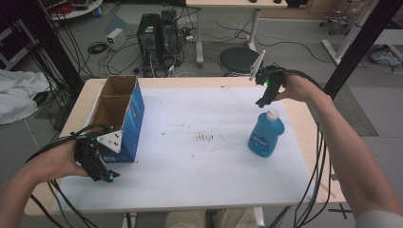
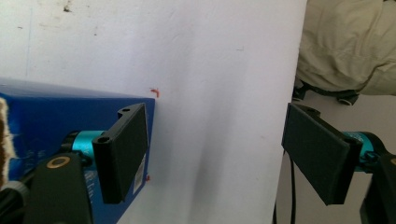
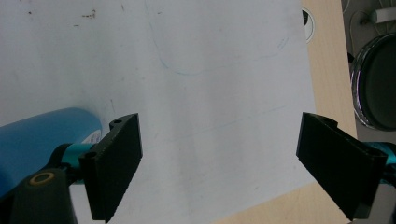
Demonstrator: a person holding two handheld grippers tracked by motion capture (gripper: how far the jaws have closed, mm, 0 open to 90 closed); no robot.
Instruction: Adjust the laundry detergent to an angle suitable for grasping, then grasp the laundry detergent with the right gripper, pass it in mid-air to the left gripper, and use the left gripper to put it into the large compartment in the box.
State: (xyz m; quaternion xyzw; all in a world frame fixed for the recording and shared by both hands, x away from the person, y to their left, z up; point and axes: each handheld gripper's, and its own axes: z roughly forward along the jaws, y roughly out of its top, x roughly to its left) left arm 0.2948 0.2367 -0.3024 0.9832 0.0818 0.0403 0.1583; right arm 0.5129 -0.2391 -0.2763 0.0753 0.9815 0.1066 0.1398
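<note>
White paper (image 1: 190, 156) covers the wooden table (image 1: 328, 142). Nearest, the left gripper (image 1: 102, 172), jaws wide and empty, sits beside a blue cardboard box (image 1: 127, 124), open-topped. Farther right, a blue plastic bottle (image 1: 266, 134) with a white cap stands upright; the right gripper (image 1: 264, 100) hovers above it, jaws wide. Beyond: computer towers (image 1: 157, 35), cables, a stool (image 1: 237, 59).

Beyond the wooden table (image 1: 85, 92), two computer towers (image 1: 158, 40), a round black stool (image 1: 237, 60) and tangled cables (image 1: 102, 47) occupy the grey floor (image 1: 294, 61).
</note>
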